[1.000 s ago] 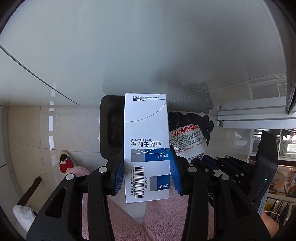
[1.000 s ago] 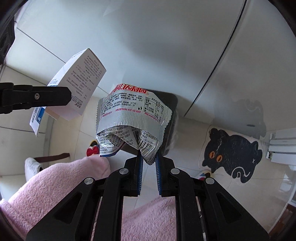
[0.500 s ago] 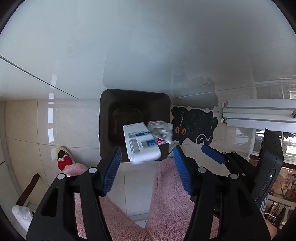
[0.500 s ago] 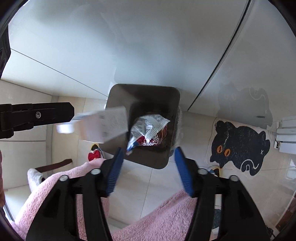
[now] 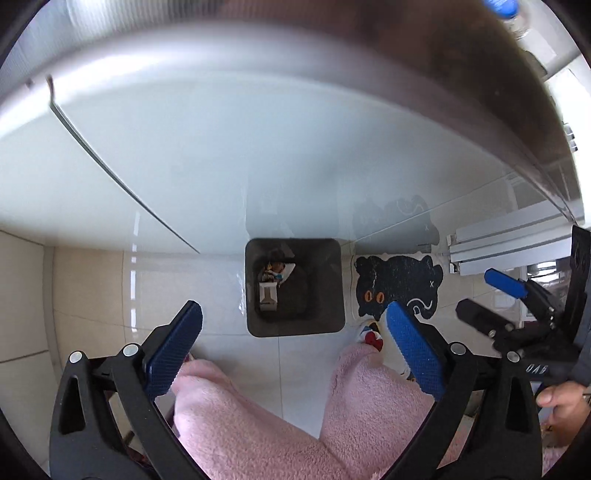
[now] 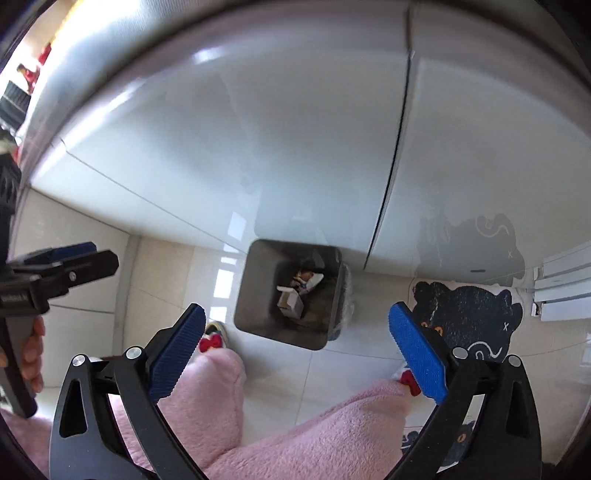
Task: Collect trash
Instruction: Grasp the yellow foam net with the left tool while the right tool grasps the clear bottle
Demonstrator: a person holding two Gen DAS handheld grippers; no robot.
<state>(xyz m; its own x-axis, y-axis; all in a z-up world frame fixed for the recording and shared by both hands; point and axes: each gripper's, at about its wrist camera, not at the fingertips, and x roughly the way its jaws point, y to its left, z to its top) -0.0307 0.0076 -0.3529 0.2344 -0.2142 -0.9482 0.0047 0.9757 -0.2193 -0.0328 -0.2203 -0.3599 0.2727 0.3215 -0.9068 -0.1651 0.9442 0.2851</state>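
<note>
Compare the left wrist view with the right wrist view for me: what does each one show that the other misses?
Only the left wrist view shows the right gripper from outside, at its right edge, and a blue-capped bottle at the top.

Only the right wrist view shows the left gripper from outside, at its left edge, and red items at upper left.

Both show the trash bin on the tiled floor with the white box and crumpled wrapper inside, the black cat mat, pink fuzzy legs, and each camera's own gripper open and empty.

Both wrist cams look steeply down from well above floor; both share the dark square plastic bin & black cat-shaped floor mat.
</note>
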